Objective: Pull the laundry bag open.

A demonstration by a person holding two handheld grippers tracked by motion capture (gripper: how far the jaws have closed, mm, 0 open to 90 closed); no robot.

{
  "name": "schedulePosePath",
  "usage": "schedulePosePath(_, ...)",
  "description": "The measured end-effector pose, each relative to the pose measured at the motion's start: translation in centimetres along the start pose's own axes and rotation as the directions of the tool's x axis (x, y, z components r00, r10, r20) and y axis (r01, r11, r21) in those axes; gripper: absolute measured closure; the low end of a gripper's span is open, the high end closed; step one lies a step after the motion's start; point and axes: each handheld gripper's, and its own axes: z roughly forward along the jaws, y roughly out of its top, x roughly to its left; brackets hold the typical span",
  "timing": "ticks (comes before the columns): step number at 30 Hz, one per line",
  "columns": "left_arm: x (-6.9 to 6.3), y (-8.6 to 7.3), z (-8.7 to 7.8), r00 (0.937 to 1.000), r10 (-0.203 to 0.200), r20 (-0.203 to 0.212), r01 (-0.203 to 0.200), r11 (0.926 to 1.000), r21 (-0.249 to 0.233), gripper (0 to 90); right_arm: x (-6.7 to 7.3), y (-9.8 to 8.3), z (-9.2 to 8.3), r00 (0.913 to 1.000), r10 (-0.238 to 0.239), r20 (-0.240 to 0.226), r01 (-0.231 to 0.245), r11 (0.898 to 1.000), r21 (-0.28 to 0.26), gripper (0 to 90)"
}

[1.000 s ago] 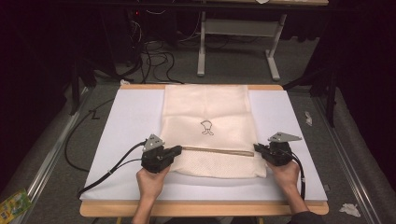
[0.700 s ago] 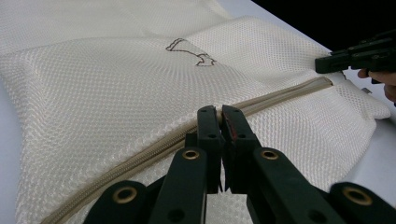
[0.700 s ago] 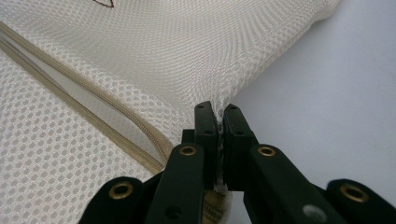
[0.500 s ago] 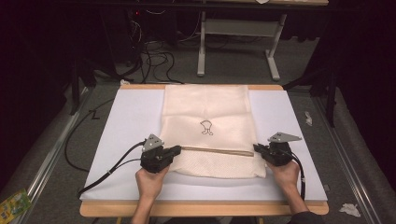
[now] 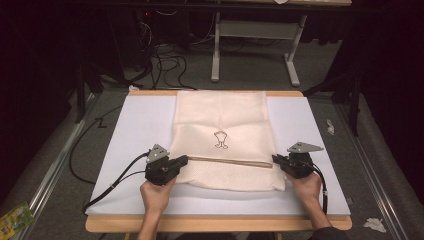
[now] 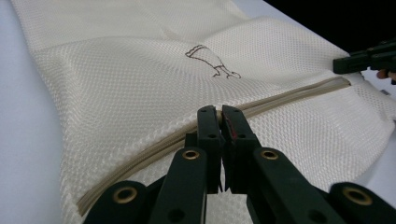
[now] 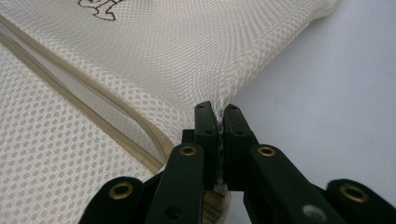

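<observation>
A cream mesh bag (image 5: 222,120) lies flat on the white board (image 5: 135,125), with a small dark embroidered figure (image 5: 220,139) at its middle. A tan zipper (image 5: 230,161) runs across its near part. My left gripper (image 5: 184,159) is shut on the bag's left edge at the zipper's end; in the left gripper view its jaws (image 6: 219,112) pinch the mesh bag (image 6: 140,79) by the zipper (image 6: 289,95). My right gripper (image 5: 274,159) is shut on the right edge, where the mesh bag (image 7: 163,46) bunches between the closed jaws (image 7: 217,109) beside the zipper (image 7: 93,102).
The board rests on a wooden table (image 5: 215,223). A black cable (image 5: 110,185) trails off the left gripper across the board. A metal desk frame (image 5: 255,30) stands beyond the table. Crumpled paper (image 5: 372,224) and a green packet (image 5: 15,220) lie on the floor.
</observation>
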Motion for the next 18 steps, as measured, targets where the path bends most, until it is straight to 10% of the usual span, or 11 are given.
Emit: schedulePosePath(18,2.2,-0.6,-2.2,0.9967,-0.03,-0.075,0.029,0.9995,-0.015,87.0,0.0,0.1,0.1,0.9999,-0.01,0.007,0.01,1.0,0.005,87.8)
